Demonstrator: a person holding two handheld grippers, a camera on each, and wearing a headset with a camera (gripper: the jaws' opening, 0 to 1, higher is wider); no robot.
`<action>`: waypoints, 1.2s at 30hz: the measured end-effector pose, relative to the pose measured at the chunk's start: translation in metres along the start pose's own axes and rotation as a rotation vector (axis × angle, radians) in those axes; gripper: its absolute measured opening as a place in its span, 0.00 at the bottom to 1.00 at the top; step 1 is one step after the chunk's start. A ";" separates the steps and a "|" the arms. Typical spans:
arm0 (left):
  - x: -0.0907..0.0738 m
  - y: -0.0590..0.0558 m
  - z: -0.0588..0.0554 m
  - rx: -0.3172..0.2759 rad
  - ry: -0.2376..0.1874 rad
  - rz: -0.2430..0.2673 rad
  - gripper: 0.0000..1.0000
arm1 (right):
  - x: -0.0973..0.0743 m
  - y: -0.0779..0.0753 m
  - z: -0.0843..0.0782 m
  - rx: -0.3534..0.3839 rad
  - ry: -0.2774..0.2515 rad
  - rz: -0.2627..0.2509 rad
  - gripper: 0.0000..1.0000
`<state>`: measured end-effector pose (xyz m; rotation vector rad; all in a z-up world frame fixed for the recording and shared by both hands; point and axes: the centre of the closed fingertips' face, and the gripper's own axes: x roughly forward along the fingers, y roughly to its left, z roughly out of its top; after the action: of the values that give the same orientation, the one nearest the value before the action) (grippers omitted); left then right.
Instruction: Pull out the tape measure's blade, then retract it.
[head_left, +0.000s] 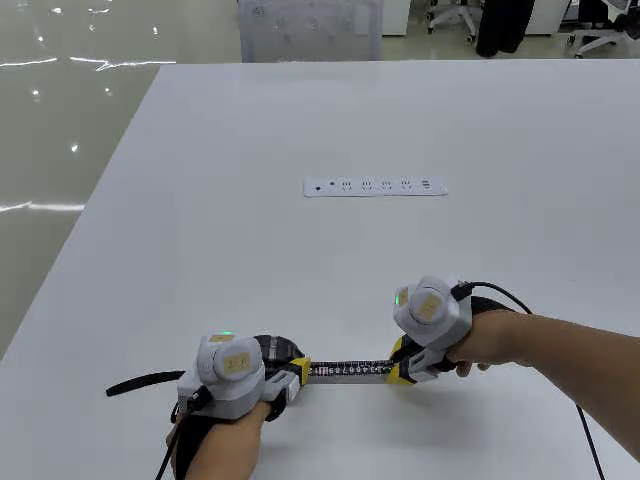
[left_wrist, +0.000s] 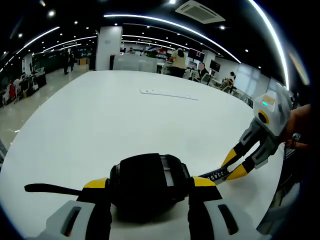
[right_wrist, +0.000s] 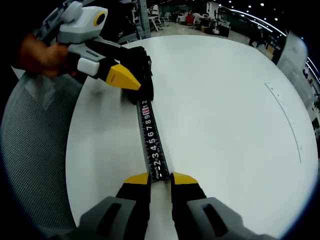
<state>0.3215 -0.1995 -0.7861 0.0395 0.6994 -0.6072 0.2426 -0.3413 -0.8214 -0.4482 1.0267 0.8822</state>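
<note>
In the head view, the left gripper (head_left: 292, 376) has its 2 fingers closed round the black tape measure case (head_left: 272, 352). The right gripper (head_left: 398, 364) pinches the free end of the blade (head_left: 350, 369). The blade spans the gap between the 2 pairs of fingers, low over the white bench (head_left: 300, 260). A power strip (head_left: 375, 186) lies well beyond both pairs.

In the left gripper view, the case sits squarely between the yellow-tipped fingers, gripped on both sides. Its wrist strap (left_wrist: 50, 189) trails out past the left-hand finger. The blade leaves past the right-hand finger toward the right gripper's fingers.

In the right gripper view, the fingers are nearly shut and clamp the blade's tip. The numbered blade runs straight ahead from them to the case.

I judge the pull-out under way, with only a short length drawn. Any further pulling and the whole retraction are left.
</note>
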 end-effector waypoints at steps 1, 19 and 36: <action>0.000 0.000 0.000 0.000 0.000 0.000 0.58 | 0.000 0.000 0.001 -0.001 -0.001 0.000 0.14; 0.000 0.000 0.000 -0.001 0.006 -0.007 0.58 | 0.007 0.004 0.013 0.012 -0.021 -0.006 0.14; 0.000 0.001 0.000 -0.002 0.005 -0.006 0.58 | 0.011 0.005 0.021 0.005 -0.029 -0.020 0.14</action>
<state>0.3218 -0.1990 -0.7856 0.0373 0.7050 -0.6123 0.2531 -0.3194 -0.8205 -0.4399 0.9959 0.8654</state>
